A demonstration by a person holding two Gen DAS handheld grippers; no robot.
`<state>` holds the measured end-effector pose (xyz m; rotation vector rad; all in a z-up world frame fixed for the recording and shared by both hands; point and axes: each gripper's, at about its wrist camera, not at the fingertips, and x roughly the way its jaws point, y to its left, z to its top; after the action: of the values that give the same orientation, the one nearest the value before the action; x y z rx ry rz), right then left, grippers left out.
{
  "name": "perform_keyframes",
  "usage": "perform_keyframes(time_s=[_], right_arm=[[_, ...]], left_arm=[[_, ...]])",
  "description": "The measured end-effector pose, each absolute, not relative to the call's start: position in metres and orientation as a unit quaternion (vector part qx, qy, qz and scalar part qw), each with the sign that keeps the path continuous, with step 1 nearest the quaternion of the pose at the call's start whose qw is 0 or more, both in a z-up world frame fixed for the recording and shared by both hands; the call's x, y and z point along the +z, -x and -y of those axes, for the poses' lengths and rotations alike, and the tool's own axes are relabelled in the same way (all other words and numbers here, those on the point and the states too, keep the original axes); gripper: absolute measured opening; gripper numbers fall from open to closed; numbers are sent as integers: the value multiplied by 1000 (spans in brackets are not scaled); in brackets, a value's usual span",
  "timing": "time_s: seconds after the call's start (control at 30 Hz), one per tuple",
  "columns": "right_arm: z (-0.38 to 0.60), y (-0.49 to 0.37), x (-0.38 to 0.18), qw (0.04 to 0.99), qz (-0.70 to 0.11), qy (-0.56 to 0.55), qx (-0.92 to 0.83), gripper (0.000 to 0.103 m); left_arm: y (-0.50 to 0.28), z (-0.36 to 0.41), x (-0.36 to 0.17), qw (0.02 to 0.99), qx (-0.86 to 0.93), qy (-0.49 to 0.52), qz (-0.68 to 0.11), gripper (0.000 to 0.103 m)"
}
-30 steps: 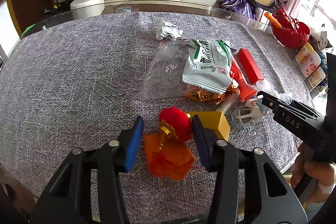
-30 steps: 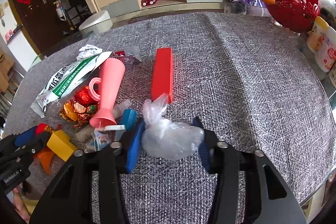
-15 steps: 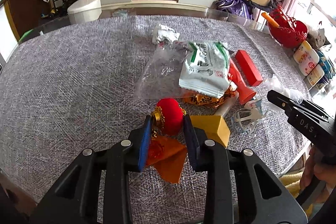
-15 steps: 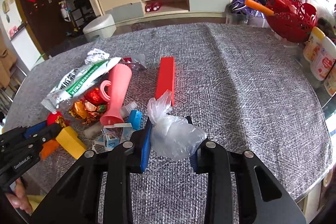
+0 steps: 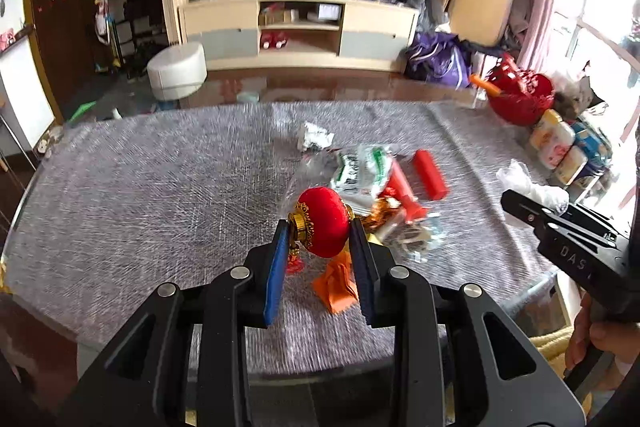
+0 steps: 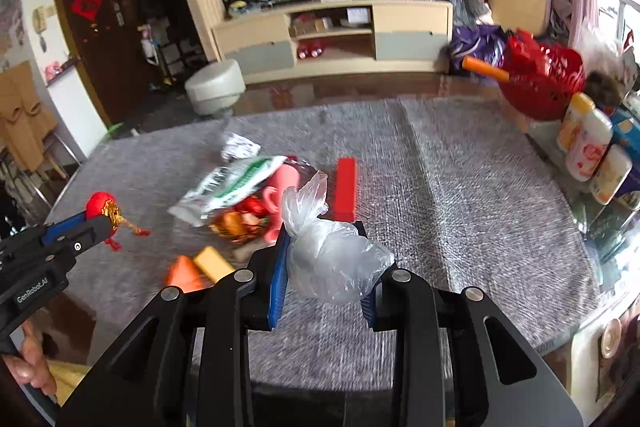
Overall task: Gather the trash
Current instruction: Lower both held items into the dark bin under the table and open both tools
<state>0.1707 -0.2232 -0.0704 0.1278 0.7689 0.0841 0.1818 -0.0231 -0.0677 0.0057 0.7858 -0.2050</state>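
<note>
Above the grey-clothed table (image 5: 160, 187), the left gripper (image 5: 320, 239) clamps a small red lantern ornament (image 5: 322, 221) between its blue pads, lifted clear of the cloth, its jaws having just closed on it. Beyond its fingertips lie a green-and-white snack bag (image 5: 360, 171) and a red block (image 5: 430, 173). The right gripper (image 6: 326, 263) pinches a knotted clear plastic bag (image 6: 332, 263), also held off the surface, with a yellow block (image 6: 214, 263) lying left of its fingers.
</note>
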Motion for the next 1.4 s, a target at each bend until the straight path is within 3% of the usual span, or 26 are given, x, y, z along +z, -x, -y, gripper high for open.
perform_keyframes(time_s=[0.33,1.13,1.2,1.23,1.3,1.4], right_arm=[[217,-100,-76,915,-395,-56,50,31],[190,-64,-247,803,-576,-109,104,34],[191,-65,-248,801,-578,-113,103,38],[191,-66,-249,800,-579,-116,103,48],[193,-67,-247,802,-576,-120,104,55],[194,-70,-244,804,-574,-121,97,60]], left_arm=[[-105,20,-72,909,-124,6,-399,29],[-57,34,-247,805,-181,37,-564,29],[-57,36,-251,801,-183,34,-569,29],[-57,36,-251,800,-183,33,-570,29],[-57,37,-252,799,-184,32,-571,31],[-58,38,-252,800,-180,26,-572,45]])
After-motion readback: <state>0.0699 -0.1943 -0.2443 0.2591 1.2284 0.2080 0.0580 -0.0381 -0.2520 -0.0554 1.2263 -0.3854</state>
